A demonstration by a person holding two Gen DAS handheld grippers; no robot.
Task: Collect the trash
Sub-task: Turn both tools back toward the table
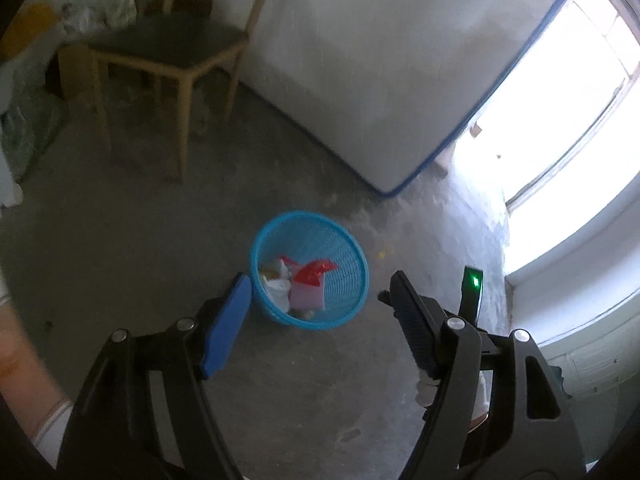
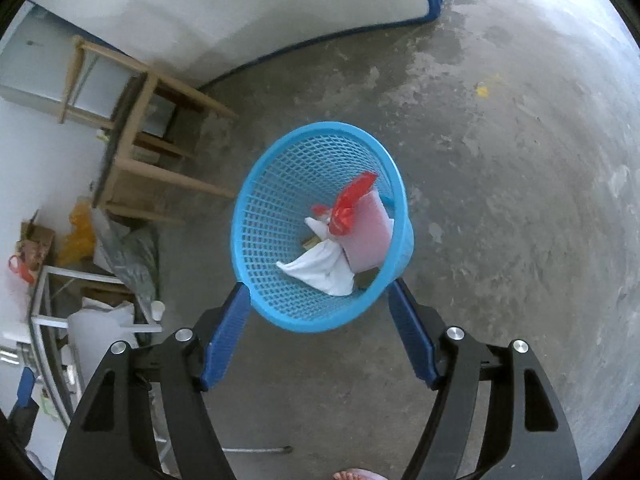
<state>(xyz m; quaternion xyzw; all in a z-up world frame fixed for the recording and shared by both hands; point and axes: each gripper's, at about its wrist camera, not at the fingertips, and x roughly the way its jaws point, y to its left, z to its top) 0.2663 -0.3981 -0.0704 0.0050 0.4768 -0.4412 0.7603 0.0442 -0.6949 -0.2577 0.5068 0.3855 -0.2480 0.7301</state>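
1. My left tongs (image 1: 316,292) stand open, nothing btwn the pads; they point down at the floor (image 1: 120,240).
2. My right tongs (image 2: 320,300) are open too, empty. The near rim of the basket sits in the gap btwn the fingertips, but I can't tell if it's touching them; looks like they hover above it.
3. The blue mesh basket (image 2: 272,216) stands upright on the bare concrete floor, w/ trash already in it: a red plastic bag (image 2: 352,200) on top, a pink pouch (image 2: 370,240) beside it, a white crumpled bag (image 2: 324,268) lower down. Smth brownish under them, too small to tell.
4. From the left cam the same basket (image 1: 340,248) is just ahead of the tongs, near the left blue pad.
5. A small yellow scrap (image 2: 482,90) lies on the floor, well apart from the basket, on its far side.
6. A wooden chair (image 1: 168,52) w/ dark seat stands further back; a white mattress w/ blue edging (image 1: 360,60) leans behind the basket.
7. Bags & clutter (image 2: 100,240) are piled by the wall left of the chair.
8. Bright window (image 1: 580,100) at the right in the left cam.
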